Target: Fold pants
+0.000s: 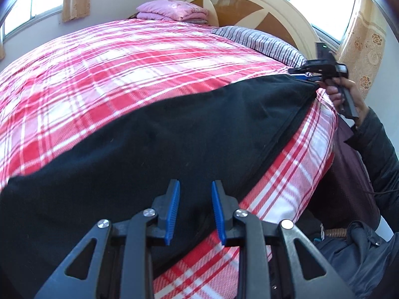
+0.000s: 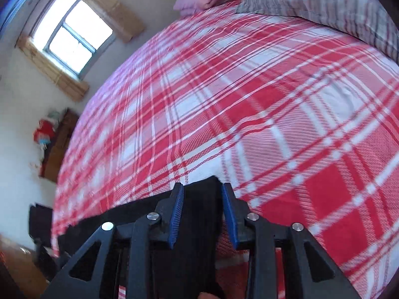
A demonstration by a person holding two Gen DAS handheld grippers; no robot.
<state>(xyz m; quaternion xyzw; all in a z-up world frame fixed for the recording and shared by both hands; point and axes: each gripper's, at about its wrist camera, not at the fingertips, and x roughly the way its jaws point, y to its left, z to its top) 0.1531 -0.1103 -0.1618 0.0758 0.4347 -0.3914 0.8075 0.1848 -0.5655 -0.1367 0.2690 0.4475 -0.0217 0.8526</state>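
Black pants [image 1: 149, 139] lie stretched across the red plaid bed [image 1: 99, 69], running from the near left to the far right edge. My left gripper [image 1: 195, 186] is open, its blue pads [image 1: 174, 206] just above the near edge of the pants. My right gripper [image 1: 303, 74] is at the far corner of the pants, held by a hand [image 1: 344, 94]. In the right wrist view the right gripper [image 2: 202, 186] is open, with a corner of the pants [image 2: 199, 206] lying between its pads.
A striped grey pillow [image 1: 261, 42] and a folded pink blanket [image 1: 172, 10] lie by the wooden headboard [image 1: 249, 7]. The bed's side edge drops off at the right [image 1: 324, 164]. Windows and curtains lie beyond; a low table [image 2: 59, 144] stands by the wall.
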